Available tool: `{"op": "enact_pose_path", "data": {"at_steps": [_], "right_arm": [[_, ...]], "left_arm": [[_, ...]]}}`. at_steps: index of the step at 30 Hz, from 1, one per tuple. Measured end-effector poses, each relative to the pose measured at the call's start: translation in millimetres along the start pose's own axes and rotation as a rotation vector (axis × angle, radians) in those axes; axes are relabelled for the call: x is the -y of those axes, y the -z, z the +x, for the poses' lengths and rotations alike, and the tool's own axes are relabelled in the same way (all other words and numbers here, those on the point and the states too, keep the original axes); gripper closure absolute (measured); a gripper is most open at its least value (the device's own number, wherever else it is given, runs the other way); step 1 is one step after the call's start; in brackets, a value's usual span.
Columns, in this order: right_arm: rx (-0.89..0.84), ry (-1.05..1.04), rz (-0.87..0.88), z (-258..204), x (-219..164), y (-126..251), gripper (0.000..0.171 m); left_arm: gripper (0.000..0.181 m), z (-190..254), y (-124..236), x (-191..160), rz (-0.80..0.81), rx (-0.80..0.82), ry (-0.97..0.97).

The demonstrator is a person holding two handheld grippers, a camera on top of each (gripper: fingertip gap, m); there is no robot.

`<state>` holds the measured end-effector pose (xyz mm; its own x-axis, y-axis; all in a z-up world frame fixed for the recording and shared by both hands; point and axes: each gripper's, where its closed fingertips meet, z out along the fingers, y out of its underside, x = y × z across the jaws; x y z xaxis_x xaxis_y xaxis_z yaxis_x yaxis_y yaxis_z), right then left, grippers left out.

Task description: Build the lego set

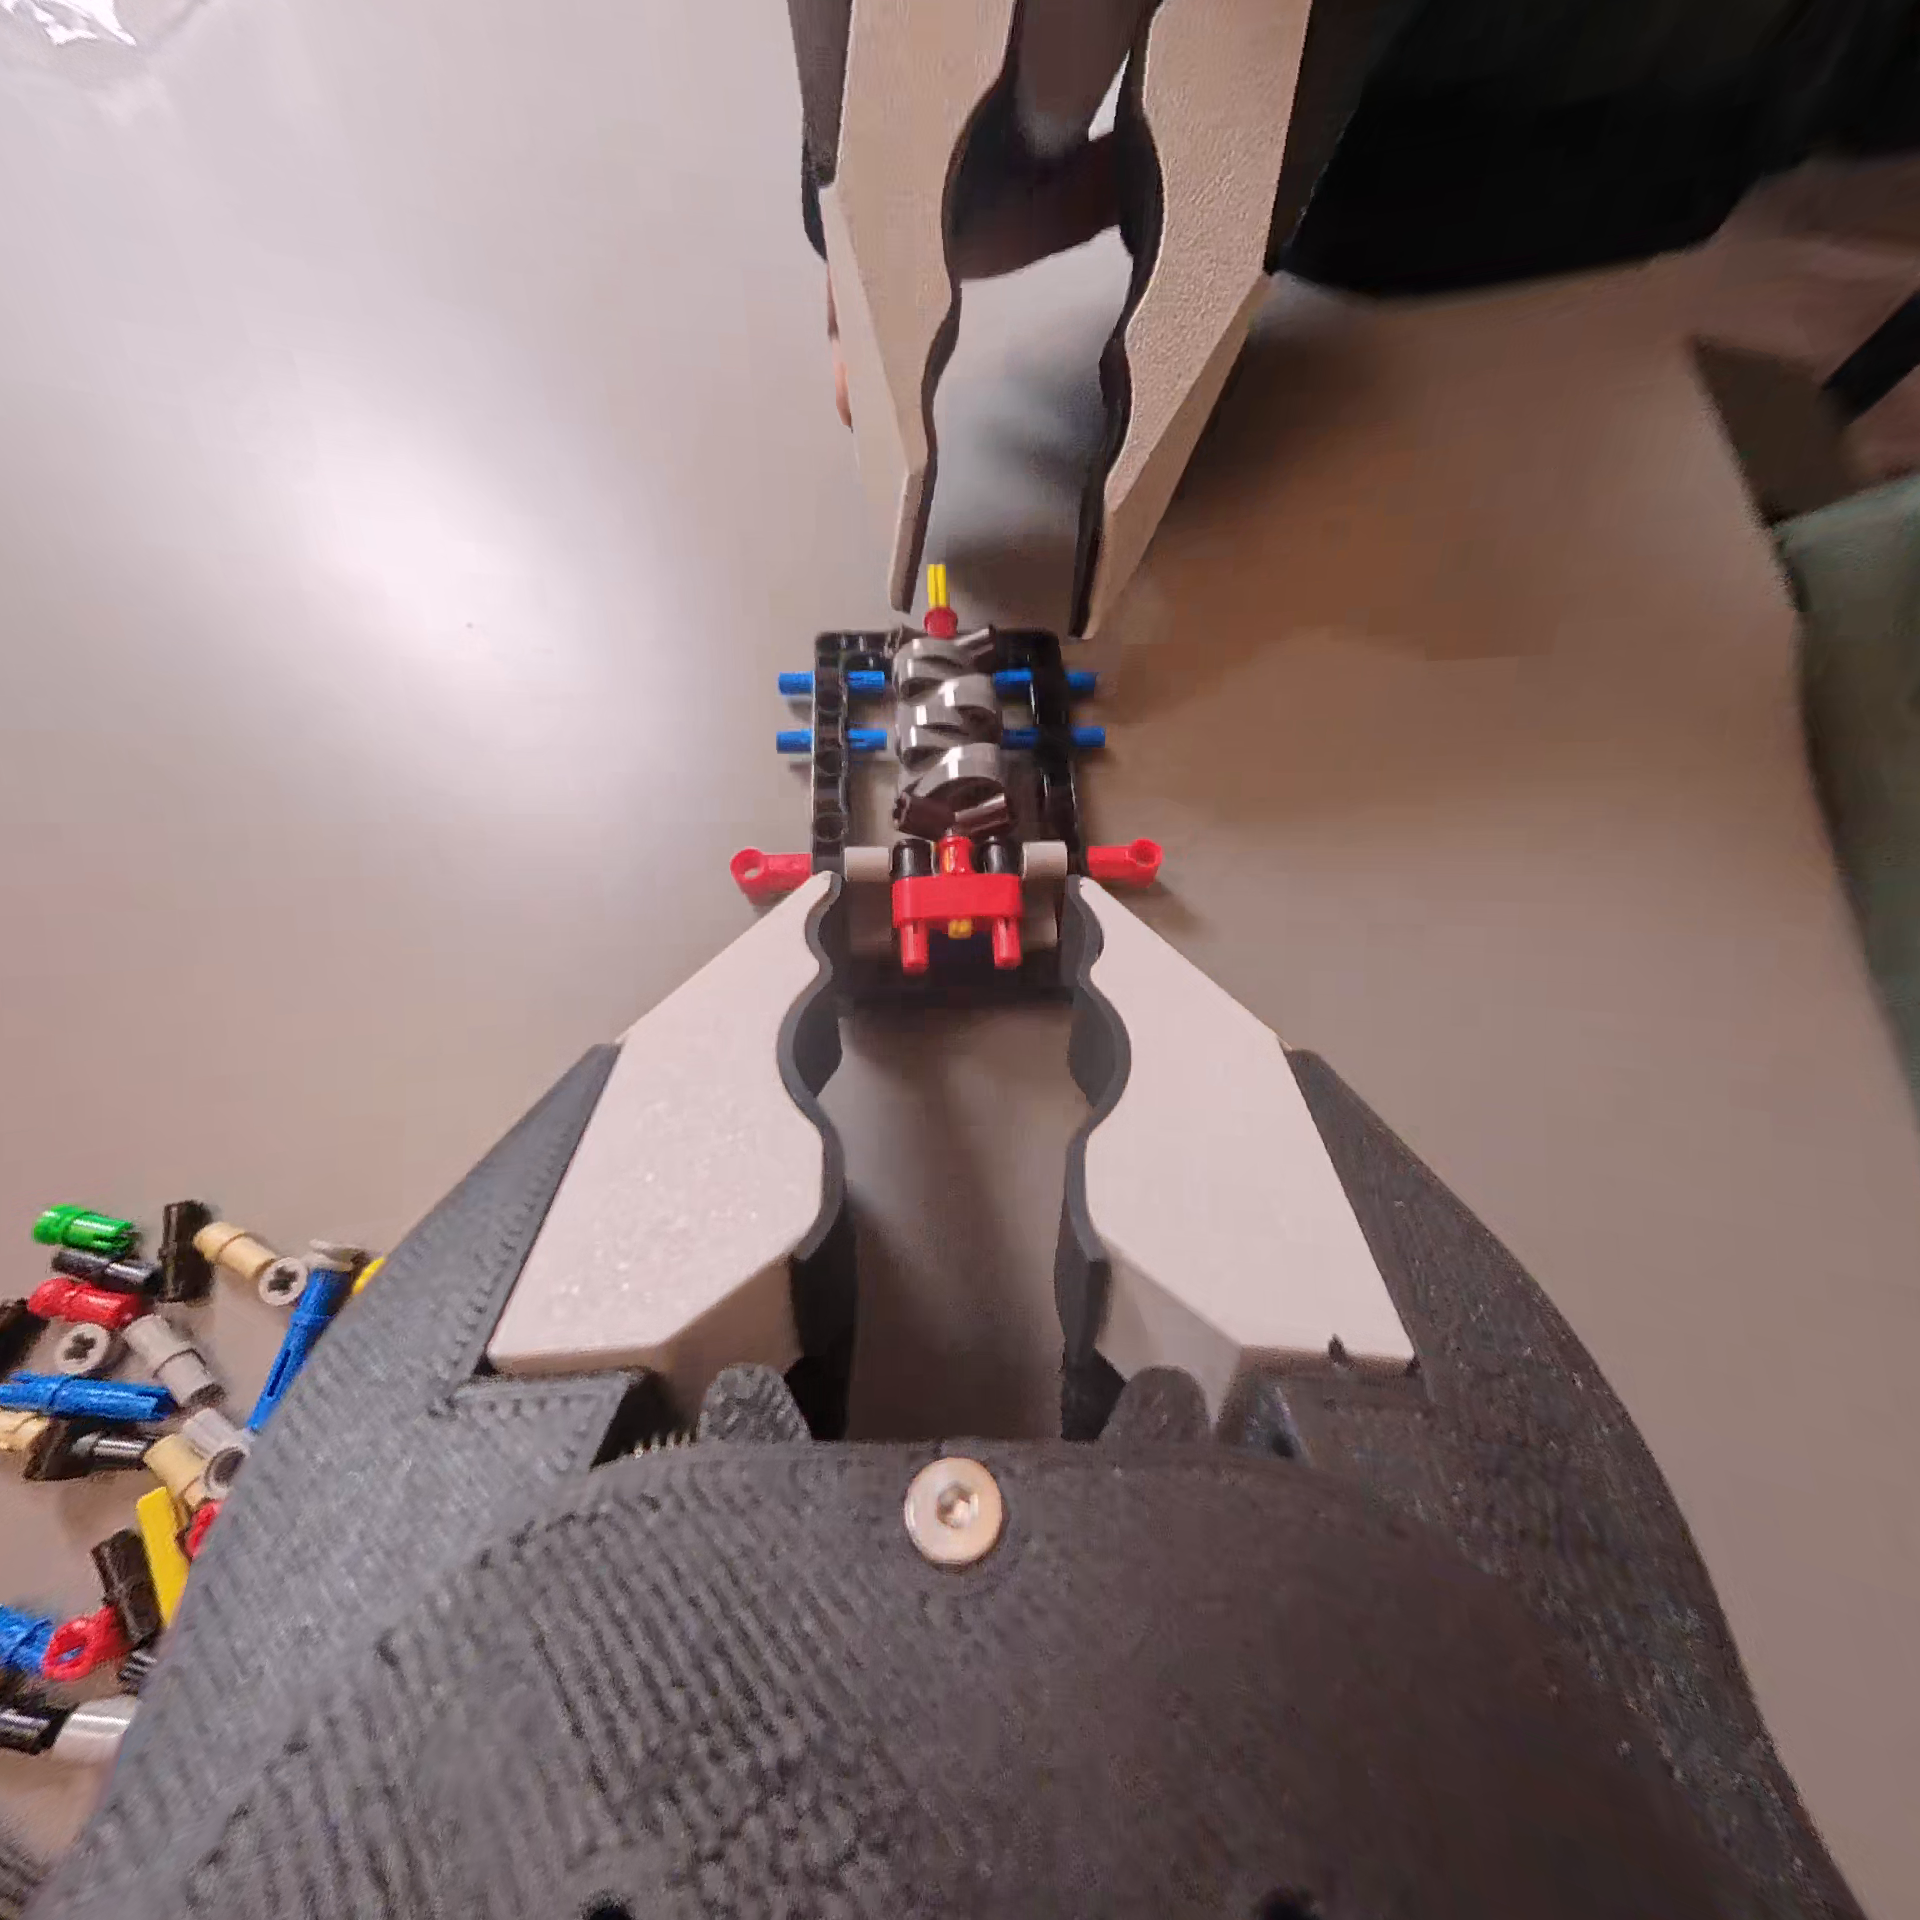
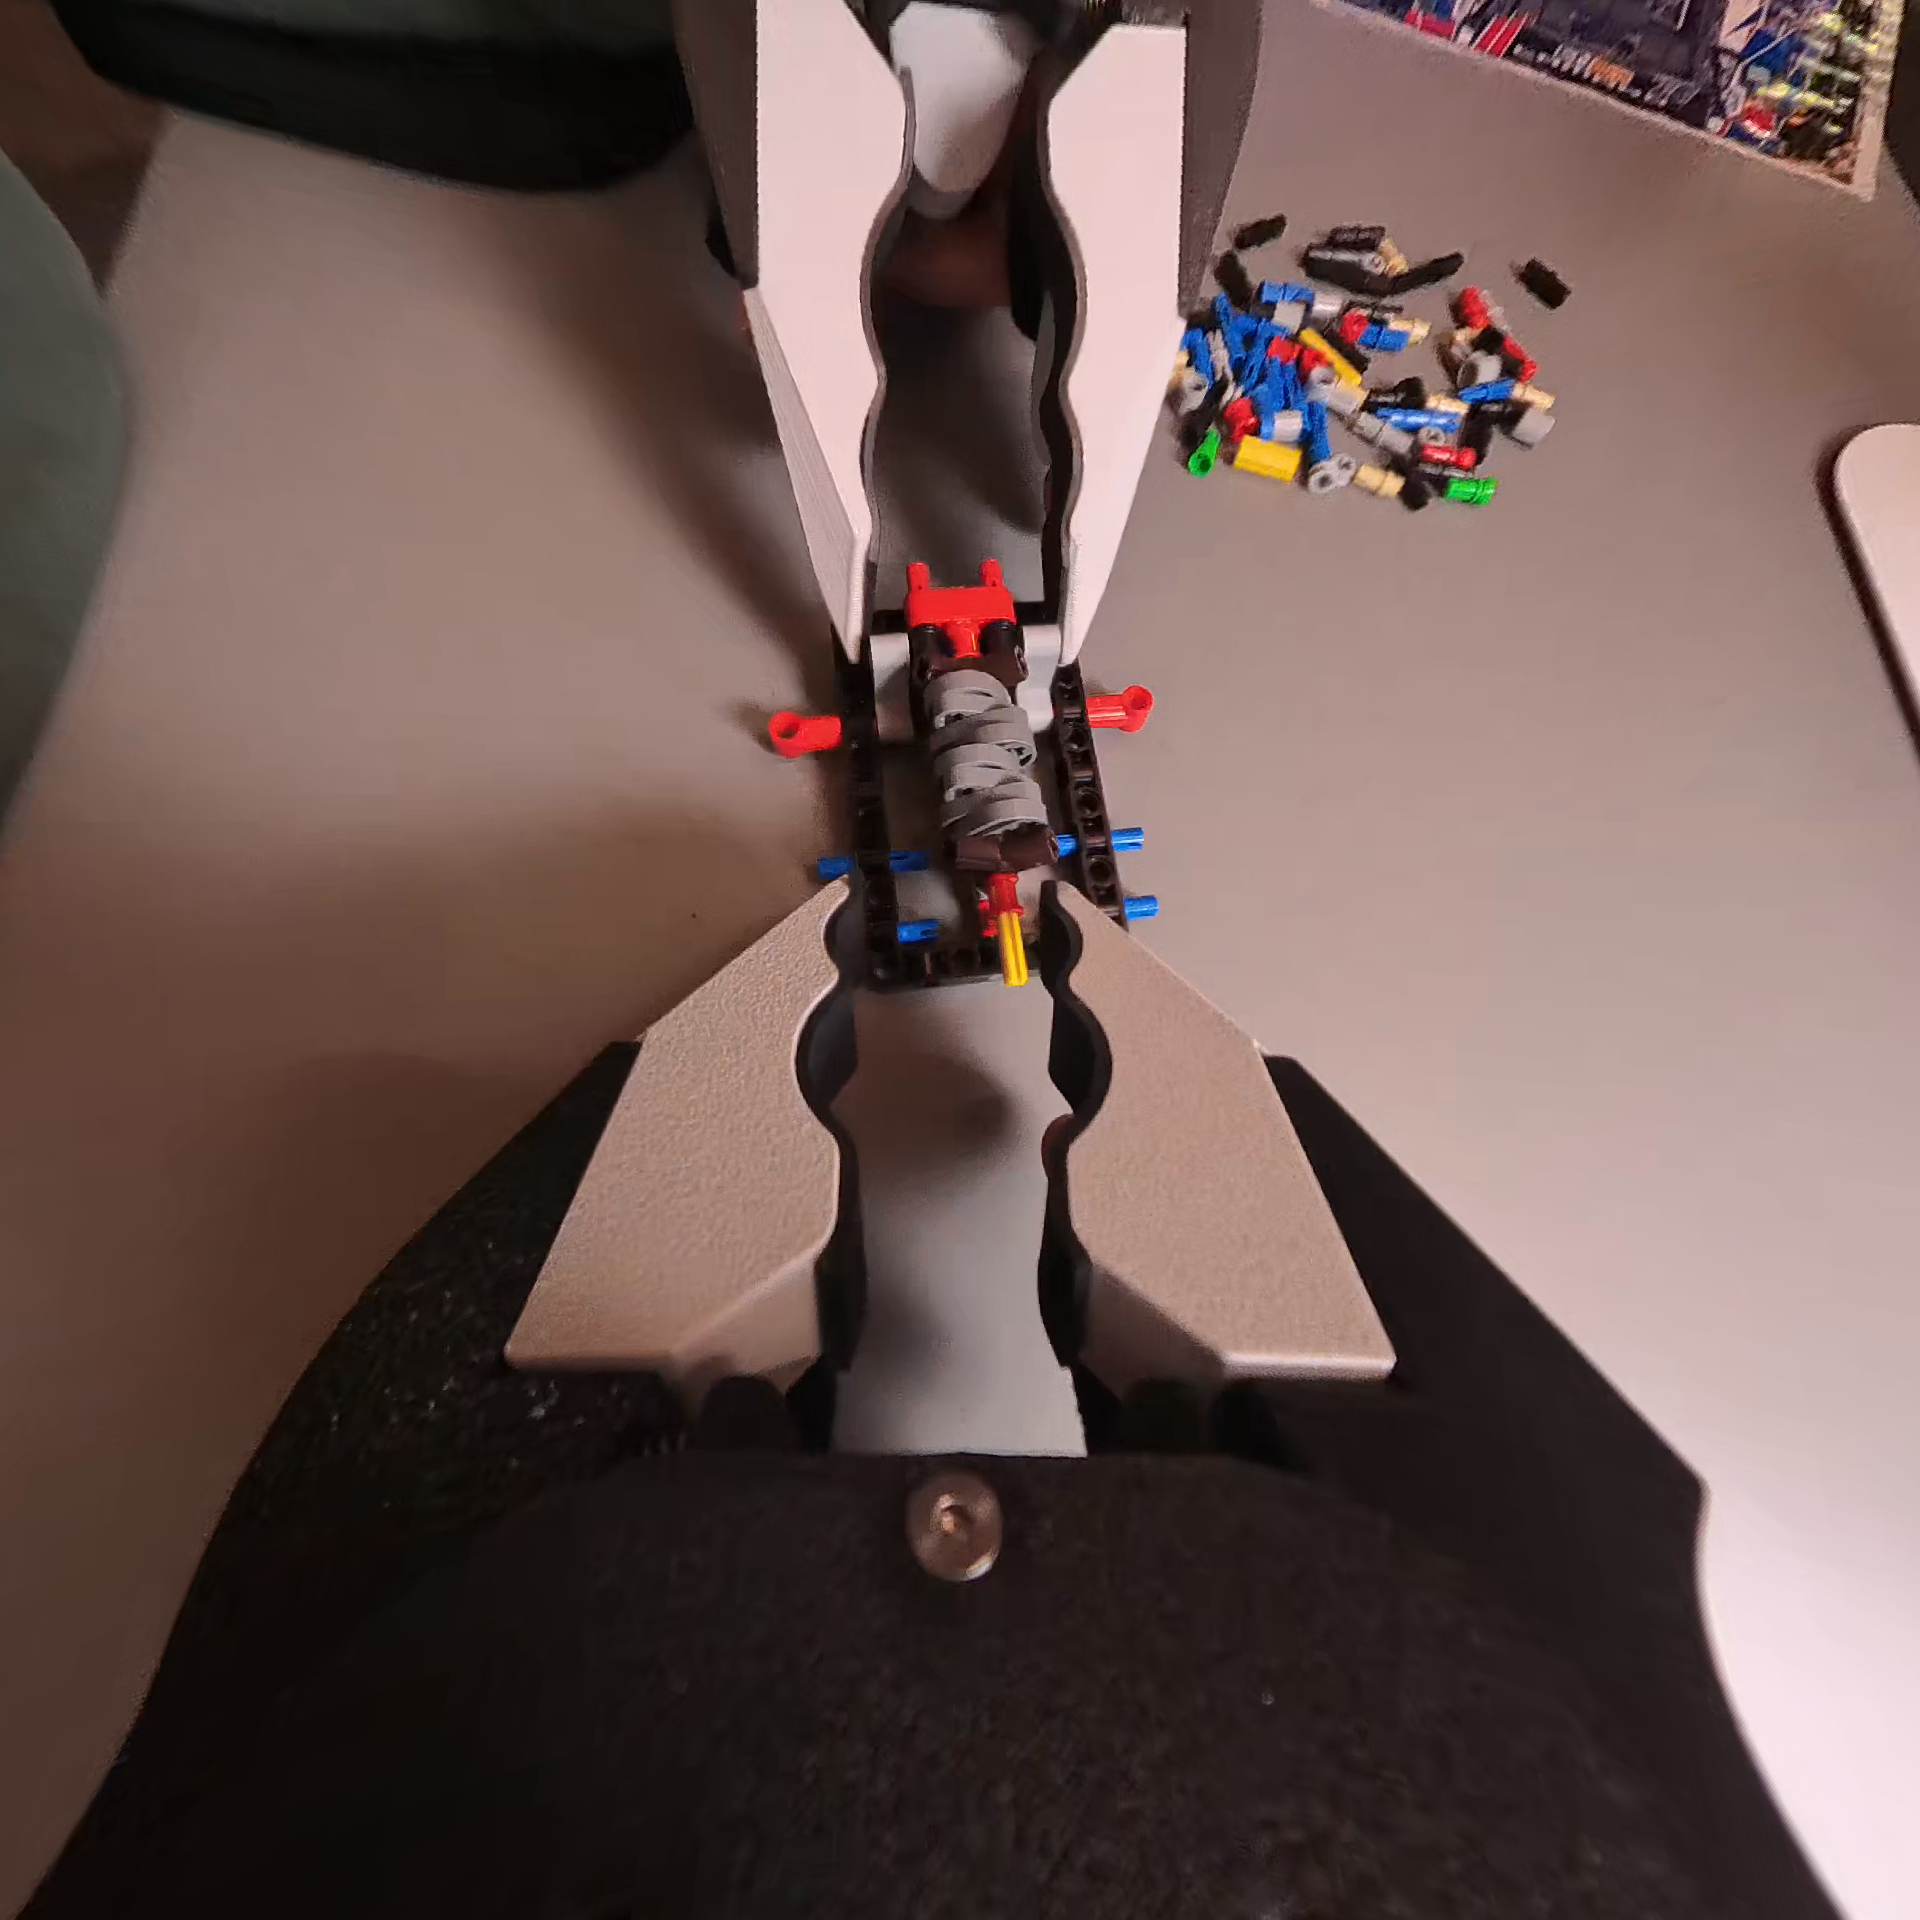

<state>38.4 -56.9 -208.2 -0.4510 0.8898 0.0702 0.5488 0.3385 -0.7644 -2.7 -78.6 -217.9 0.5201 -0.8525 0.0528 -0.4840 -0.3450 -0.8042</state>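
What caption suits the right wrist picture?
Two grippers, right and left, brace opposite ends of a black lego frame beside loose pieces.

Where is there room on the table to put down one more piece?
Bare table lies on the side of the black lego frame away from the loose pieces. A smaller gap lies between frame and pile. It is crowded at both frame ends, where the left gripper and right gripper sit.

Illumination is soft and overhead. A broad glare patch marks the table (image 1: 343,582) at left in the left wrist view. Soft shadows lie beneath the grippers. Wide-angle distortion bends both views' edges; the margins show motion blur.
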Motion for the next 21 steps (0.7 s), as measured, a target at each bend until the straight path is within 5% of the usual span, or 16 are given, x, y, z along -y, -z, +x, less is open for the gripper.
{"op": "enact_pose_path", "data": {"at_steps": [5,9,17,21], "right_arm": [[-0.024,0.030,-0.057,1,-10,-8,0.141],[-0.015,0.022,-0.048,1,-9,-8,0.140],[-0.004,0.014,-0.052,-2,-8,-11,0.144],[0.035,-0.039,-0.004,2,-7,-8,0.163]], "left_arm": [[0.102,4,7,7,0.006,0.013,-0.032],[0.089,-6,11,-6,-0.101,0.111,-0.076],[0.111,0,4,-18,-0.154,0.078,-0.060],[0.123,5,-3,-14,-0.135,0.064,-0.062]]}}
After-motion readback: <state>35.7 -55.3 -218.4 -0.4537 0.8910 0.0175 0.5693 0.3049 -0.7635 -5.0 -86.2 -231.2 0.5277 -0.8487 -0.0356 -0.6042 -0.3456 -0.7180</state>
